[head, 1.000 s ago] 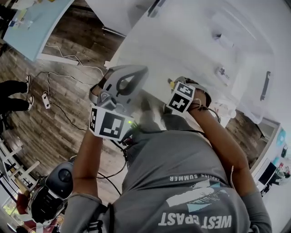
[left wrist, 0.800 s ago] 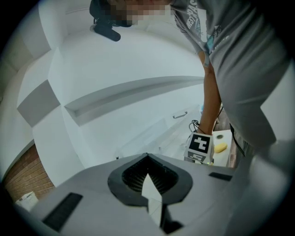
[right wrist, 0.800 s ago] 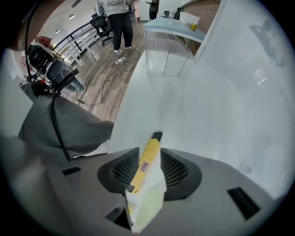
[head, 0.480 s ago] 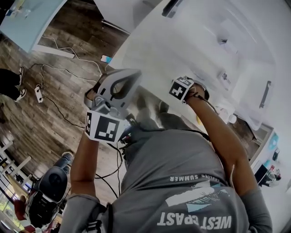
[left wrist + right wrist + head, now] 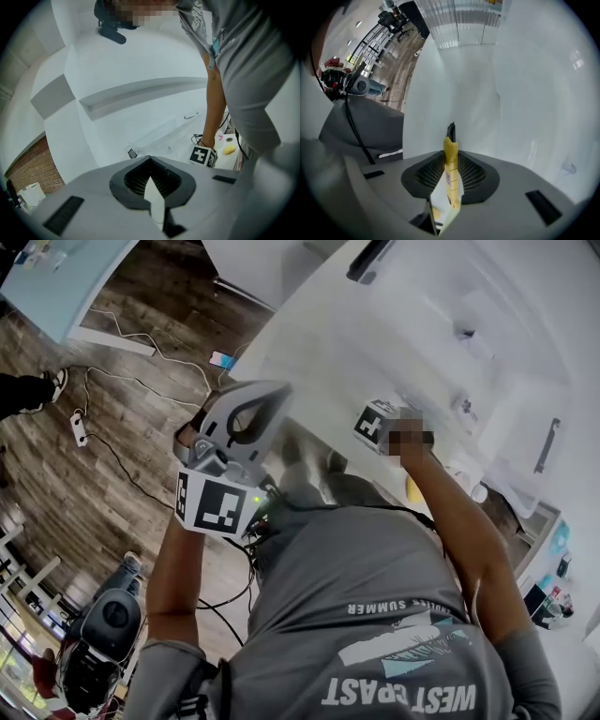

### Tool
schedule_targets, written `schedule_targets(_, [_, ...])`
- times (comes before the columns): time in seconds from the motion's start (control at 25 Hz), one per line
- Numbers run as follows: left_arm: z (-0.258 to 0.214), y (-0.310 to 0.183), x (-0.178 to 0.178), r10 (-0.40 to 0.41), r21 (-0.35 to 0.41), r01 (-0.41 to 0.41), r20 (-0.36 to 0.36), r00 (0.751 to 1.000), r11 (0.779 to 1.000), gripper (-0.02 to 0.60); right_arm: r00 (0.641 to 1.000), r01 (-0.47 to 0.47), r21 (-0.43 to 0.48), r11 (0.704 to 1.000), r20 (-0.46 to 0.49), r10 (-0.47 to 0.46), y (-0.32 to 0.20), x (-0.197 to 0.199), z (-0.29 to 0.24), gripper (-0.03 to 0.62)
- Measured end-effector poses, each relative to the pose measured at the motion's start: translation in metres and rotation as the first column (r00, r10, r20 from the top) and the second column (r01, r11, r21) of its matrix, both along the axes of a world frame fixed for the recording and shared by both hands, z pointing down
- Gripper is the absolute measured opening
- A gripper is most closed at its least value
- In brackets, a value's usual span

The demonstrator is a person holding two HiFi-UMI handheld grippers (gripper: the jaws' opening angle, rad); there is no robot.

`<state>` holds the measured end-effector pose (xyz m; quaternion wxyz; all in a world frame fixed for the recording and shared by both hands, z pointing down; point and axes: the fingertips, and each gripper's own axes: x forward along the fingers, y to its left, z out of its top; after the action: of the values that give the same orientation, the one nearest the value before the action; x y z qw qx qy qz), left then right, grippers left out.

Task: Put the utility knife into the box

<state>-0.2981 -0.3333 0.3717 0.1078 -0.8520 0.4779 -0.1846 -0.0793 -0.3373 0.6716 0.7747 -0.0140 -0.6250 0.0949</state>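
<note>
Closing jaws round one utility knife (image 5: 451,169)

Dark wood-plank floor (image 5: 56,493) with trailing cables (image 5: 117,465) beside a white table (image 5: 375,334).

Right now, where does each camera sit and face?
Head view: on the head, steeply down; shirt, left arm, right arm, left tool show.
Left gripper view: on left tool, across the white table; shut jaws, right arm show.
Right gripper view: on right tool, toward the table; jaws, just closing, hold the utility knife.
Shared: head and left gripper views both show the right tool's marker cube.
</note>
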Motion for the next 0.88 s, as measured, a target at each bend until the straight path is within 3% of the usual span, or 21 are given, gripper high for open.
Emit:
schedule_targets(0.16, [-0.004,-0.006,-0.004,0.001,0.005,-0.001,-0.002,1.000,1.000,0.008,0.992,-0.009,0.022,1.000,0.124,0.006,0.005,-0.029,-0.025,0.091])
schedule_targets(0.32, [-0.013,-0.011,-0.001,0.009,0.022,-0.009,0.003,1.000,1.000,0.008,0.962,-0.019,0.083,0.996,0.274,-0.005,0.006,-0.056,-0.067,0.067])
schedule_targets(0.56, [-0.021,-0.019,0.009,0.021,0.038,-0.021,0.015,1.000,0.999,0.008,0.931,-0.016,0.135,0.991,0.362,-0.034,-0.002,-0.069,-0.094,0.066])
schedule_targets(0.88, [-0.040,-0.030,0.027,0.046,0.067,-0.049,0.045,0.998,0.997,0.008,0.840,-0.017,0.196,0.980,0.535,-0.092,0.008,-0.092,-0.172,0.066])
